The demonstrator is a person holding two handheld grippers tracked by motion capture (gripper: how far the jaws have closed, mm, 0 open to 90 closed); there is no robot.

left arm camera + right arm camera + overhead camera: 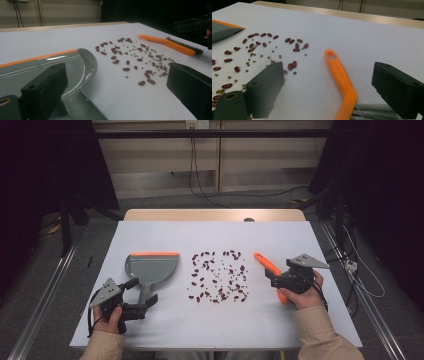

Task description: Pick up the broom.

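Both tongs are sitting at the near side of the white table, each lining up on a tool. The left tongs are spreading wide around the handle of the grey dustpan, which is lying flat with its orange-edged lip pointing away from the person; in the left gripper view one jaw is standing over the pan's handle and the other is hanging well to the side, nothing pinched yet. The right tongs are also gaping, straddling the orange brush; the right gripper view is showing the brush handle running up between the jaws with the bristles at the bottom edge, no contact that can be confirmed. The scattered beans, dark red ones mixed with small greenish ones, are lying between dustpan and brush, touching neither. Judged step: approaching to pick up both tools, sweeping not yet begun. Next move is likely calling for the left tongs to be closing on the dustpan handle and the right on the brush handle near its bend, squarely enough that neither tool is twisting when lifted, then bringing the pan's lip toward the beans.
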